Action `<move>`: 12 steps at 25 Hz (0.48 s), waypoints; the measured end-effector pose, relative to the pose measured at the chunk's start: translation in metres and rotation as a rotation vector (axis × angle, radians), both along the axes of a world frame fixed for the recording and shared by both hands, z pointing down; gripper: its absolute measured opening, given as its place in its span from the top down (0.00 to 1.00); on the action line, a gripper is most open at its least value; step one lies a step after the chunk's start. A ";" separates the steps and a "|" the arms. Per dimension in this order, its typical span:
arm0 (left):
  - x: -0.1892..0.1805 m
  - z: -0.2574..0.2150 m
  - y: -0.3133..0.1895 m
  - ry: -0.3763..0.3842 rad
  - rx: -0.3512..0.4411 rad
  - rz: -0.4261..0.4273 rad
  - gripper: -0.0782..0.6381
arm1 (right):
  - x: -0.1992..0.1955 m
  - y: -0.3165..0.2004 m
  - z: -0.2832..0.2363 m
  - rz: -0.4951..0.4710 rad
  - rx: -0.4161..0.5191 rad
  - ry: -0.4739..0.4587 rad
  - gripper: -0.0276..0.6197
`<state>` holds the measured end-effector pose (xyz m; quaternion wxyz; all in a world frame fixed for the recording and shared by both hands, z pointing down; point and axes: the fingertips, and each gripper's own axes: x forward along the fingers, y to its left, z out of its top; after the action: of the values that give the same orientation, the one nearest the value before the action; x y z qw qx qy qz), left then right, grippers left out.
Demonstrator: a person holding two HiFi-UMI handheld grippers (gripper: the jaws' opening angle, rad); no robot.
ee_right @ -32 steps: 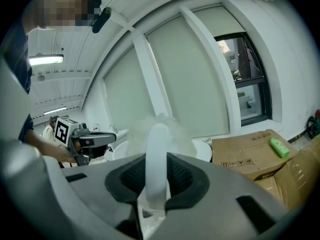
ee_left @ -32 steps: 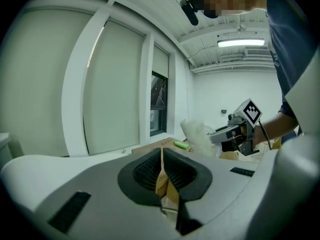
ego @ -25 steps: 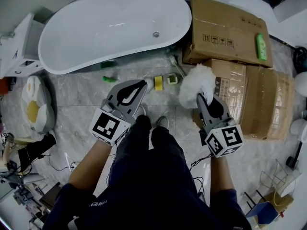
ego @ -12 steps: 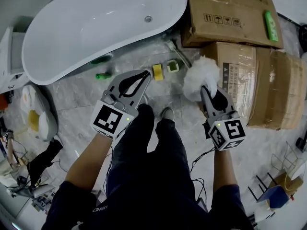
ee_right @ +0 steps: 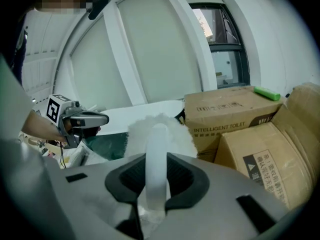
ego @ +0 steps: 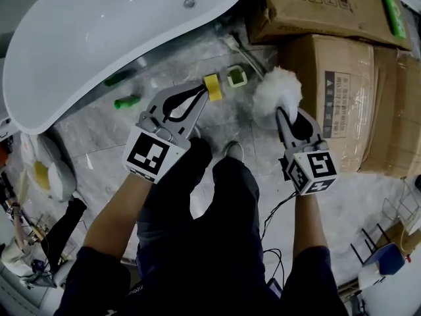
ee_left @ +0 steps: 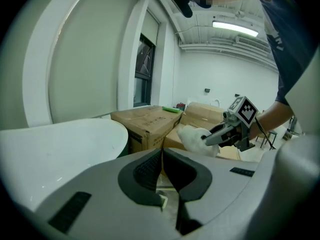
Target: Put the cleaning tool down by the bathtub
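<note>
The cleaning tool [ego: 277,91] is a fluffy white brush head on a pale translucent handle [ee_right: 156,149]. My right gripper [ego: 284,114] is shut on that handle, and the head sticks out past the jaws above the marble floor. The white bathtub [ego: 99,38] lies up and to the left of it, a short way off. My left gripper [ego: 202,88] hangs over the floor beside the tub, jaws shut with nothing between them [ee_left: 162,151]. In the left gripper view the right gripper [ee_left: 231,130] carries the white head in front of the boxes.
Cardboard boxes [ego: 342,78] stand close on the right, with a green bottle [ego: 395,12] lying on the far one. A yellow sponge [ego: 212,87], a small green-white item [ego: 237,78] and green bottles [ego: 126,101] lie on the floor by the tub. The person's shoe [ego: 230,151] is below the grippers.
Both grippers have come down toward the floor, and the view has closed in on the tub and boxes. The right gripper still holds the white tool.
</note>
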<state>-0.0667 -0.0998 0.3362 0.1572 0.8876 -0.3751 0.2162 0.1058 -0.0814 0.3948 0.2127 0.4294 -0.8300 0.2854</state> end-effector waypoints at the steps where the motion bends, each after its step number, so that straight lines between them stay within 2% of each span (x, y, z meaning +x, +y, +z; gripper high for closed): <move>1: 0.002 0.015 -0.001 -0.005 -0.001 0.011 0.84 | 0.000 0.001 0.018 0.001 -0.008 0.006 0.82; 6: 0.010 0.090 -0.010 -0.045 -0.007 0.066 0.84 | 0.006 0.000 0.111 0.021 -0.048 0.031 0.82; 12: 0.022 0.180 -0.011 -0.055 -0.033 0.106 0.84 | 0.014 0.011 0.220 0.034 -0.107 0.066 0.82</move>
<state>-0.0446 -0.1107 0.5162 0.1499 0.8972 -0.3281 0.2549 0.1196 -0.0707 0.6152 0.2580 0.4407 -0.7986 0.3187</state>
